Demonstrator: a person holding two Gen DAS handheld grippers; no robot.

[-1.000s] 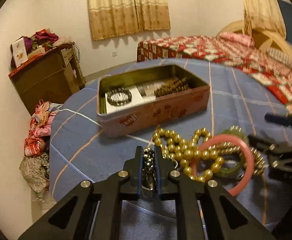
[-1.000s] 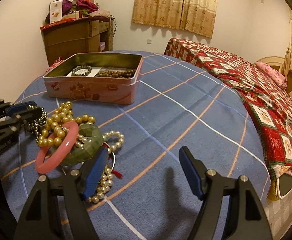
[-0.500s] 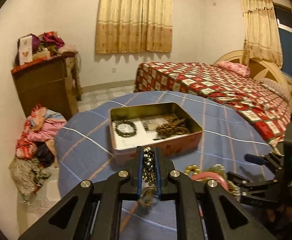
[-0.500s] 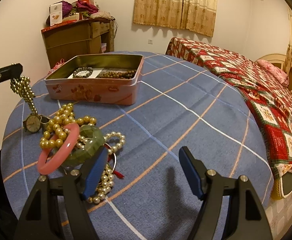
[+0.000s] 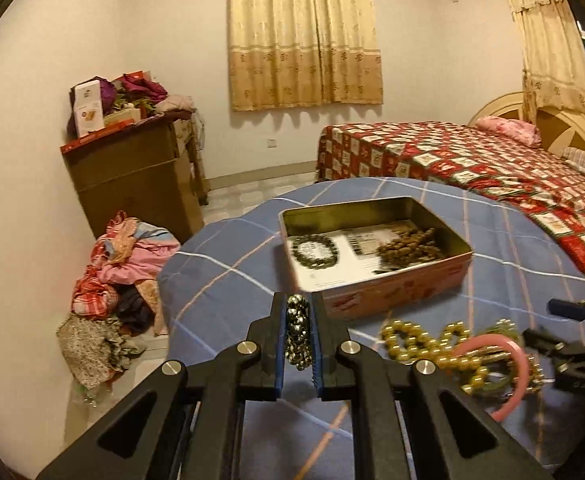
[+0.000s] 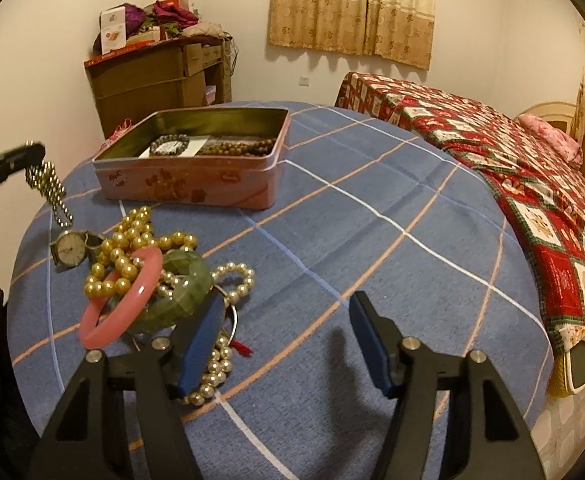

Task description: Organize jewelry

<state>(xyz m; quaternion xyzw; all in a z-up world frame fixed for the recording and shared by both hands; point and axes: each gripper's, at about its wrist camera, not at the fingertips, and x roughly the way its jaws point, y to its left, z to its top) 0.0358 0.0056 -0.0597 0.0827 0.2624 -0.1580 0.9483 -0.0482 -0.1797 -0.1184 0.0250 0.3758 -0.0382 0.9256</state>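
My left gripper (image 5: pixel 297 328) is shut on a strand of small metallic beads (image 5: pixel 297 330). In the right wrist view that bead strand (image 6: pixel 50 192) hangs from the left gripper (image 6: pixel 28 150) above the table's left side, over a wristwatch (image 6: pixel 68 249). A pink tin box (image 5: pixel 376 280) (image 6: pixel 196 160) holds a dark bead bracelet (image 5: pixel 315 251) and brown beads (image 5: pixel 408 246). A jewelry heap has gold beads (image 6: pixel 122 256), a pink bangle (image 6: pixel 122 300), a green bangle (image 6: pixel 178 296) and pearls (image 6: pixel 232 280). My right gripper (image 6: pixel 288 340) is closing, nothing between its jaws, just right of the heap.
The round table (image 6: pixel 372 240) wears a blue checked cloth. A bed with a red patterned cover (image 6: pixel 512 160) stands to the right. A brown cabinet (image 5: pixel 132 184) with clutter on top is at the back left, with a pile of clothes (image 5: pixel 116 280) on the floor.
My left gripper rose out of the heap with the bead strand and moved toward the tin box. The right gripper's jaws narrowed a little and kept their place.
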